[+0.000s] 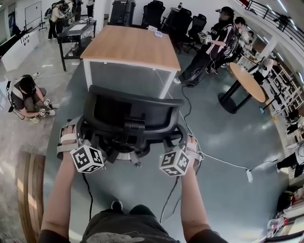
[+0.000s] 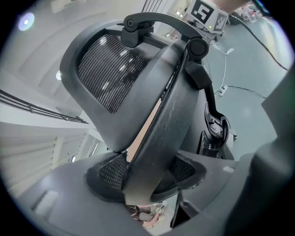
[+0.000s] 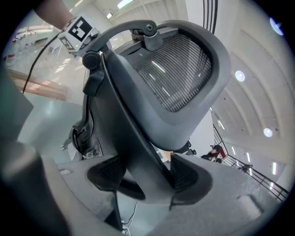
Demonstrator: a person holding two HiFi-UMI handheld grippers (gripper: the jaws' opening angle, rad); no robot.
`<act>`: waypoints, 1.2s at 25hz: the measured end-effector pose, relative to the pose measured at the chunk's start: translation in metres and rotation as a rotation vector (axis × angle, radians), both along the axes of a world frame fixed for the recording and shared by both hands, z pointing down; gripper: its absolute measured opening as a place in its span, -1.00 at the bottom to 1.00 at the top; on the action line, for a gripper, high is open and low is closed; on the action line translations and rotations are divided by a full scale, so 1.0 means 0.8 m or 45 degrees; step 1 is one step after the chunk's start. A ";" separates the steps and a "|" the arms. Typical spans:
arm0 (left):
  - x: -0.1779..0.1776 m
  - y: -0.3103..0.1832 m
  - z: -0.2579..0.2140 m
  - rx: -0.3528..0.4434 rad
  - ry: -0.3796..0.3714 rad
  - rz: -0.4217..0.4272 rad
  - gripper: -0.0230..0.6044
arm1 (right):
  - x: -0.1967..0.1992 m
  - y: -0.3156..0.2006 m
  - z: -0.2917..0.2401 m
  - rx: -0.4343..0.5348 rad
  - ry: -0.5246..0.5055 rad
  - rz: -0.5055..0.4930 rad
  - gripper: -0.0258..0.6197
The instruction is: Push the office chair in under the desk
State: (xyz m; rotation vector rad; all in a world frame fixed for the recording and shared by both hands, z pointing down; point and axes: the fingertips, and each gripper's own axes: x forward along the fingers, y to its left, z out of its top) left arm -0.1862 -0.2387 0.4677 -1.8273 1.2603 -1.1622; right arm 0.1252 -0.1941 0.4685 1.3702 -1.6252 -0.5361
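Note:
The black mesh-backed office chair point(image 1: 128, 114) stands in front of me with its back toward me, facing the wooden-topped desk point(image 1: 133, 47) with white legs. A stretch of floor shows between chair and desk. My left gripper point(image 1: 78, 132) holds the left edge of the backrest frame, and my right gripper point(image 1: 187, 142) holds the right edge. In the left gripper view the gripper point(image 2: 147, 177) has the chair's frame bar point(image 2: 161, 133) clamped between both pads. The right gripper view shows the right gripper point(image 3: 150, 177) closed the same way on the frame bar point(image 3: 133, 138) below the mesh back point(image 3: 179, 69).
A person point(image 1: 26, 97) crouches on the floor at the left. Other people point(image 1: 221, 38) stand at the back right near a round wooden table point(image 1: 247, 80). A white cable point(image 1: 223, 161) trails over the floor at the right. Black chairs point(image 1: 156, 12) stand behind the desk.

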 end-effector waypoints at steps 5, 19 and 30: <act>-0.004 -0.058 -0.007 0.002 -0.006 0.011 0.04 | -0.006 -0.051 -0.007 0.024 -0.006 0.011 -0.05; -0.005 -0.170 -0.002 0.009 -0.035 -0.016 0.02 | -0.006 -0.155 -0.004 0.033 0.010 0.010 -0.05; 0.027 -0.290 -0.029 0.005 -0.027 -0.034 0.02 | 0.026 -0.279 -0.033 0.045 -0.006 -0.019 -0.05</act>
